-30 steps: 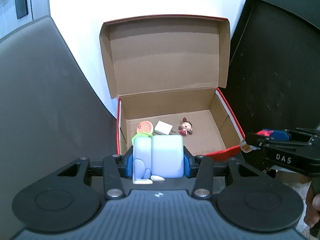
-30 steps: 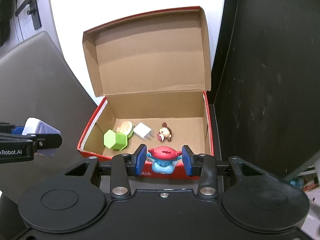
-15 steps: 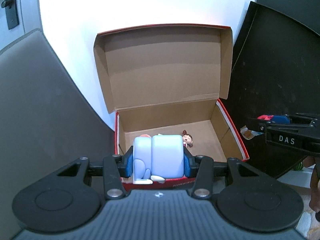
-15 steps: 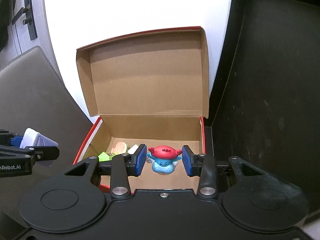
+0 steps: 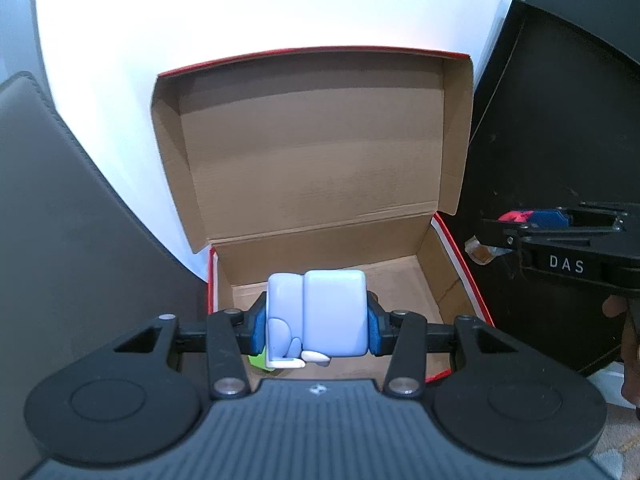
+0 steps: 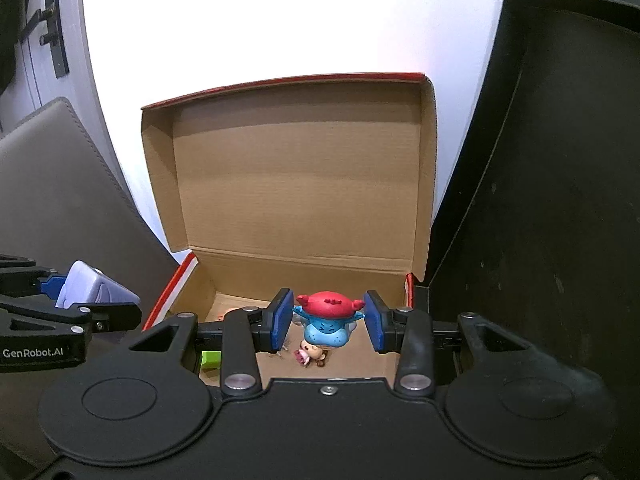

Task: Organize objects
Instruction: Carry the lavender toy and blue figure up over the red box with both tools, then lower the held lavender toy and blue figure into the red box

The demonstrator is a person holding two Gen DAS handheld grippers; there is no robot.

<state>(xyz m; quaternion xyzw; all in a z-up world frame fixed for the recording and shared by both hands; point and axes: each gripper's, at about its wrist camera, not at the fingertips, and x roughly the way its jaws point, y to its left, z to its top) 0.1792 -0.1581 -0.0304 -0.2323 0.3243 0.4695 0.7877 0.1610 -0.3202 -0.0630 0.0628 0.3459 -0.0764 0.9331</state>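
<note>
Pale-blue blocky toy [image 5: 334, 314]; red-capped figurine [image 6: 329, 318].

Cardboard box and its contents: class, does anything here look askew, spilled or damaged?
Nothing stands out. The cardboard box stands open and undamaged, the small doll figure lies loose on its floor, and each hand-held gripper carries a toy: pale blue block left, red-capped blue figure right.

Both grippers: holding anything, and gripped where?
Left gripper clamps a pale blue block by its two sides. Right gripper pinches a blue figurine with a red cap by its sides.
</note>
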